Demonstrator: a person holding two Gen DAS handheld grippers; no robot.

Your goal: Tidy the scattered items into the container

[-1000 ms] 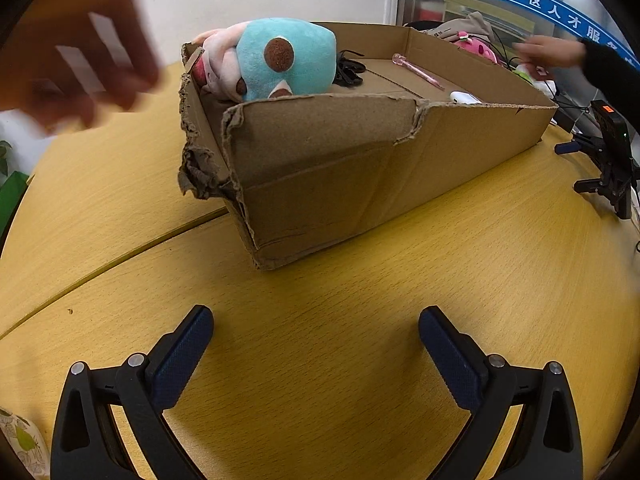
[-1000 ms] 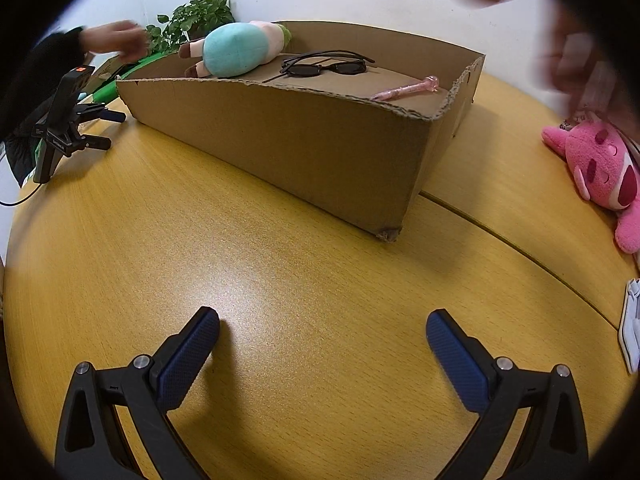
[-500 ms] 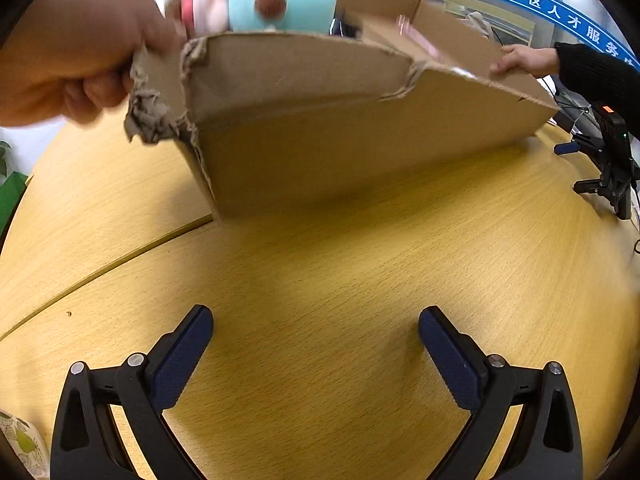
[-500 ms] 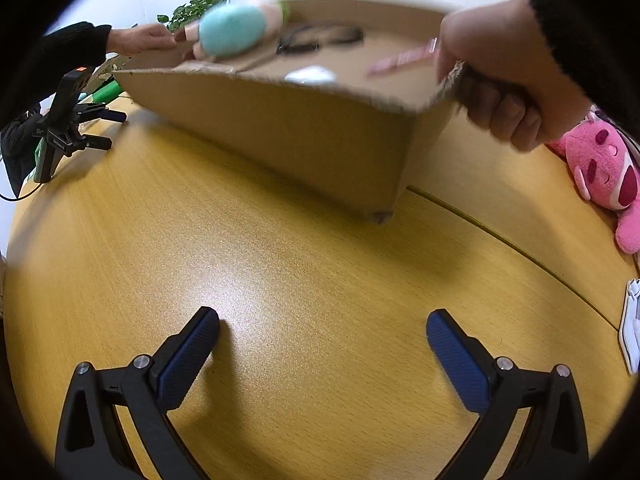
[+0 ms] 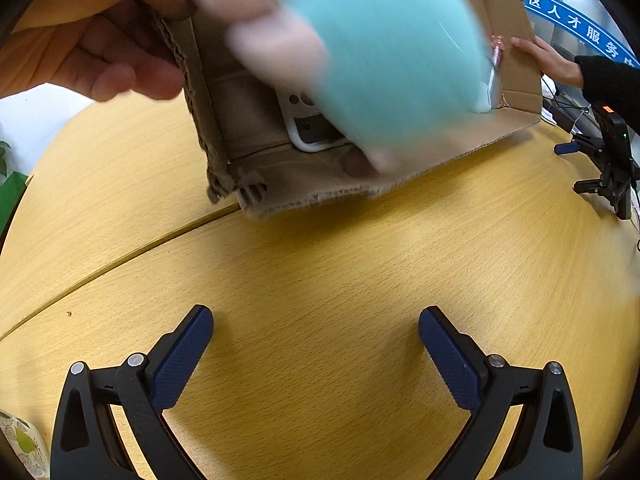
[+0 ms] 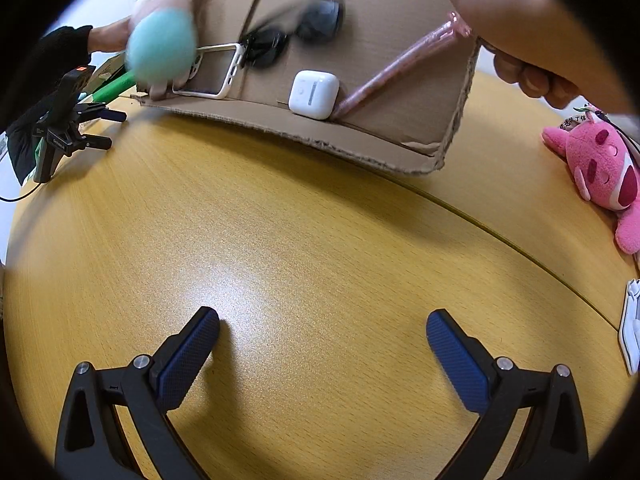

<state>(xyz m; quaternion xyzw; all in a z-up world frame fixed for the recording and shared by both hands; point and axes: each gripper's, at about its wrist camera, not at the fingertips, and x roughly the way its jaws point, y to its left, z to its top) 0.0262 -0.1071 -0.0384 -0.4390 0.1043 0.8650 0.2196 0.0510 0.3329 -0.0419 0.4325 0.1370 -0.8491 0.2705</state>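
Observation:
Two bare hands hold the cardboard box (image 6: 380, 20) tipped steeply toward me above the wooden table (image 6: 300, 240). A teal and pink plush (image 6: 162, 50) tumbles out, blurred; it fills the left wrist view (image 5: 384, 52). Inside the box are black sunglasses (image 6: 296, 34), a white phone case (image 6: 212, 72), a white earbud case (image 6: 314, 94) and a pink pen (image 6: 400, 64). My left gripper (image 5: 316, 344) and right gripper (image 6: 322, 344) are open and empty, low over the table in front of the box.
A pink plush (image 6: 604, 172) lies on the table at the right. A black phone tripod (image 6: 64, 120) stands at the left, also in the left wrist view (image 5: 608, 164). A white object (image 6: 630, 328) sits at the right edge.
The hands have lifted the box off the table and tipped it toward me. The items slide to its lower edge and the teal plush falls out. Both grippers have stayed still.

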